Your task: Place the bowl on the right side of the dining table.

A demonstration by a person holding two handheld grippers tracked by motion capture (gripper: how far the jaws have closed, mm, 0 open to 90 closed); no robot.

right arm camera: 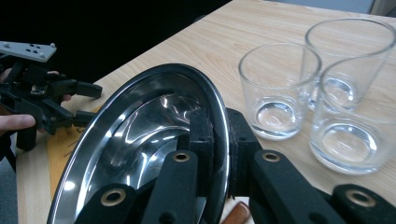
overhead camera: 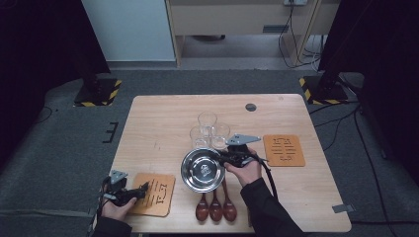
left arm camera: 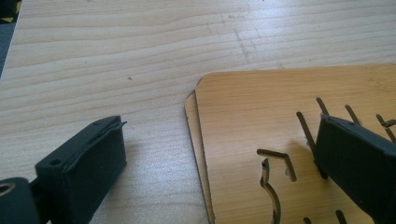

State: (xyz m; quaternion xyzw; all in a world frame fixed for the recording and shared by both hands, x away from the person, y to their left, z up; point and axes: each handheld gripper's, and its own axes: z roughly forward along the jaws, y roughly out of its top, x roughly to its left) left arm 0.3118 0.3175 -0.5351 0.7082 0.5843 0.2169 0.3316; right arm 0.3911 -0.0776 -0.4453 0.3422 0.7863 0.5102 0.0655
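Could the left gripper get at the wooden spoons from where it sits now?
Probably yes. The left gripper rests open over the near coaster, and only bare table lies between it and the spoons. The steel bowl, clamped in the right gripper, is lifted above them.

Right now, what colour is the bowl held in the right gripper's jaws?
Shiny silver metal, mirror-like inside; the bowl shows best in the right gripper view.

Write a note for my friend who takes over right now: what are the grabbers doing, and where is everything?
Right gripper: shut on the steel bowl, clamping its rim.
Left gripper: open, holding nothing, over the wooden coasters at the table's near left.
Three glasses stand behind the bowl; three wooden spoons lie in front; another coaster lies at right.
Done: bowl gripped. Left: probably setting it on a coaster.
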